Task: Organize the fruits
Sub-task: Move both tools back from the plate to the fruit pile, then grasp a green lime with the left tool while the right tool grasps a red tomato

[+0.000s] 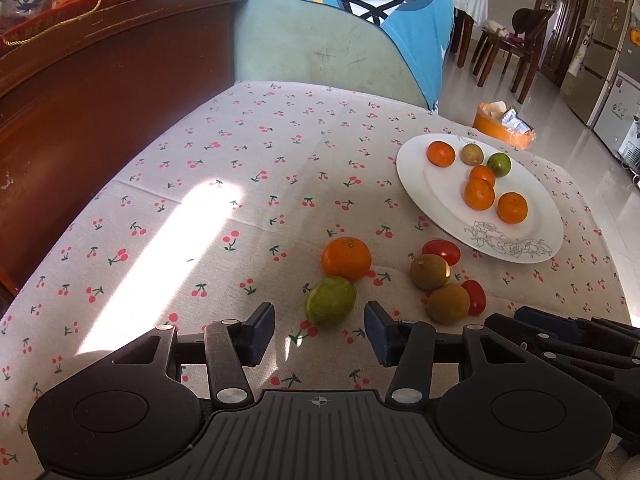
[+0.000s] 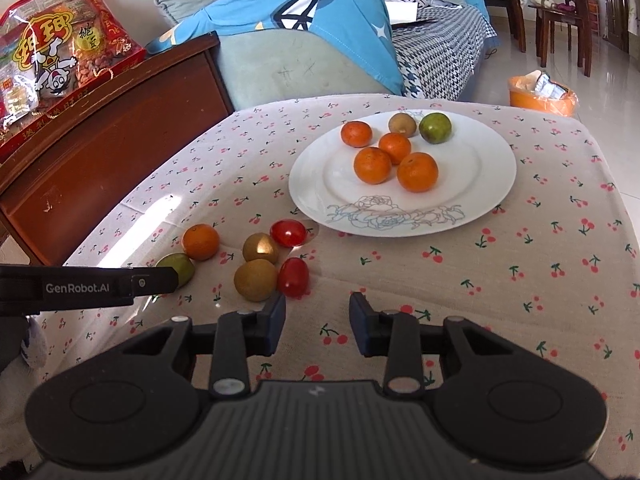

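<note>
Where the cherry-print tablecloth point(image 2: 500, 264) covers the table, it lies flat, with a bright patch of sunlight on its left part. A brown wooden cabinet point(image 2: 120, 136) stands along the left edge, a packet of snacks point(image 2: 52, 68) on top, and a pale green sofa arm point(image 2: 288, 72) draped with a blue cloth point(image 2: 288, 4) sits behind the table. An orange bin point(image 2: 540, 98) stands on the floor beyond the far right corner.

The white plate point(image 2: 472, 184), with a line-drawn rose on its near rim, rests on the cloth right of centre. It holds six fruits: four oranges, of which the nearest point(image 2: 417, 172) lies toward the plate's middle, one brown fruit point(image 2: 402, 124) and one green fruit point(image 2: 435, 128) at the far side.

Six fruits lie loose on the cloth, near the plate's left edge but clear of it: a loose orange point(image 1: 346, 258), a green lime-like fruit point(image 1: 330, 301) touching it, two brown round fruits point(image 1: 430, 271) point(image 1: 448, 303), and two red cherry tomatoes point(image 1: 441, 252) point(image 1: 475, 297).

The left gripper point(image 1: 320, 326) is held low over the cloth, jaws parted, the green lime-like fruit just ahead of the gap and untouched. The right gripper point(image 2: 318, 318) is likewise parted and empty, its left pad just beside the nearer tomato and brown fruit, no contact visible.
</note>
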Demonstrator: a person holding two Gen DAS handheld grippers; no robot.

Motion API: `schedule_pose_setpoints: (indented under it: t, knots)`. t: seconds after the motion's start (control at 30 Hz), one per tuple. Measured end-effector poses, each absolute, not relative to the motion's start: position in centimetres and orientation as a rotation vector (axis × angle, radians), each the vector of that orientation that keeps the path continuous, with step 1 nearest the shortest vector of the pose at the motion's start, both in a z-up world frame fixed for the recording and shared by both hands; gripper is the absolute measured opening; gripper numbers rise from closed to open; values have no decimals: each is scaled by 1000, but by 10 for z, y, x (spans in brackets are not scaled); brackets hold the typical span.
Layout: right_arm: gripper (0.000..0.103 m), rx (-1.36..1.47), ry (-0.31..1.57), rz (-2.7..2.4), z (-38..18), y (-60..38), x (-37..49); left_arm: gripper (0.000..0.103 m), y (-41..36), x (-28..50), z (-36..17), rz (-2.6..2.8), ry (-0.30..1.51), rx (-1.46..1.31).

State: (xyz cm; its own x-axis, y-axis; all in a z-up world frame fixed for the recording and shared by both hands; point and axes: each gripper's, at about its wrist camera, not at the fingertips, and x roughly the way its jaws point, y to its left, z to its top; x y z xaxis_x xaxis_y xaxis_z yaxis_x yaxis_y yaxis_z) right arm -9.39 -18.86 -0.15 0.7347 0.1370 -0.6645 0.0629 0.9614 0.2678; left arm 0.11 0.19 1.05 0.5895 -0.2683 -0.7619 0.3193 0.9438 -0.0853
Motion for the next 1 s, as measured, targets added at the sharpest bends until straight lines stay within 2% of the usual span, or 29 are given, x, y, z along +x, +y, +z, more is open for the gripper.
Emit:
schedule_pose_setpoints:
  t: [0.27, 0.6, 0.73, 0.9, 1.0]
  knots:
    - [33, 249, 732, 61, -3, -183, -87, 44, -4, 4, 2, -349, 875, 63]
    - [32, 227, 719, 69, -6, -177, -78, 44, -11, 5, -4, -353, 850, 93]
    - [28, 210, 710, 67, -7, -174, -75, 43, -10, 6, -5, -357, 840, 89]
    - [25, 205, 704, 67, -8, -172, -73, 38, -13, 5, -6, -354, 822, 107]
    - [19, 191, 703, 67, -9, -169, -73, 34, -16, 4, -6, -364, 810, 129]
